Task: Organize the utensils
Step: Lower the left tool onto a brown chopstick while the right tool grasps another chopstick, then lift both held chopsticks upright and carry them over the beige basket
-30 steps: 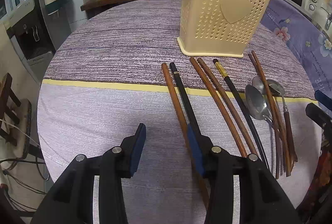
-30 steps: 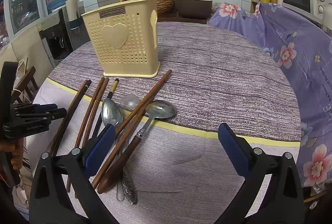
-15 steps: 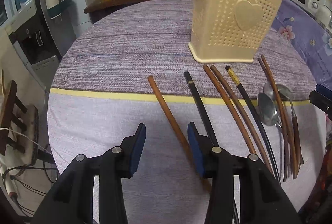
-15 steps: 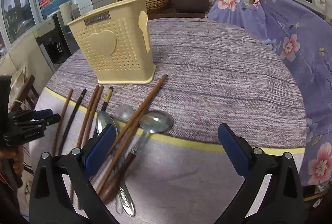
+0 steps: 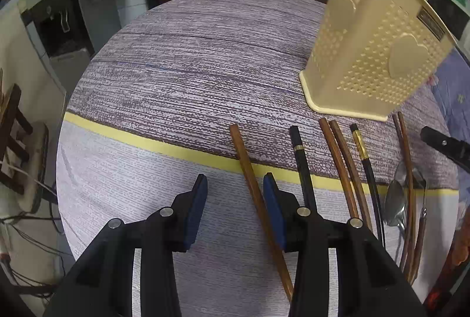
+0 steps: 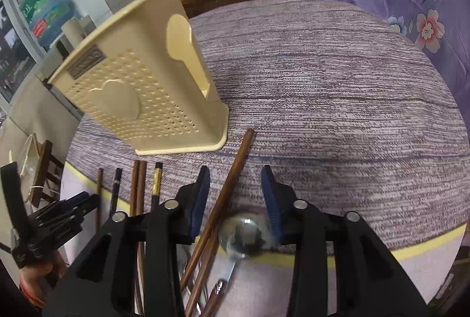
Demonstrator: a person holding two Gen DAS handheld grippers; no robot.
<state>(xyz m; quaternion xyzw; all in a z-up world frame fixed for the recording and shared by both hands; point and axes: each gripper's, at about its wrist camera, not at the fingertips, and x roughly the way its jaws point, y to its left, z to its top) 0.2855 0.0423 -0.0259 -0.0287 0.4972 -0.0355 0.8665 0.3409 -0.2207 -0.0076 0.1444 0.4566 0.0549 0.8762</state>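
Chopsticks: brown chopstick (image 5: 255, 199) and its neighbours lie flat on the surface (image 5: 182, 76), long axes running from the near edge toward the holder.
Holder: cream utensil holder (image 6: 141, 87) stands upright behind them; inside not visible.
Left gripper (image 5: 235, 208): closing, part-open, brown chopstick between its pads, untouched.
Right gripper (image 6: 236, 199): closing over a chopstick pair (image 6: 232, 179) and spoon bowl (image 6: 243, 234), not clamped.

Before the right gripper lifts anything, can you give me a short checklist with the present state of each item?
1. Right gripper jaws closing over the brown chopstick pair and spoon; only one kind between them: not ok.
2. Pads pressing on an utensil: cannot tell.
3. Cream holder upright on the table: ok.
4. Left gripper astride the single brown chopstick, jaws closing, not gripping: ok.
5. Holder's top opening free: cannot tell.
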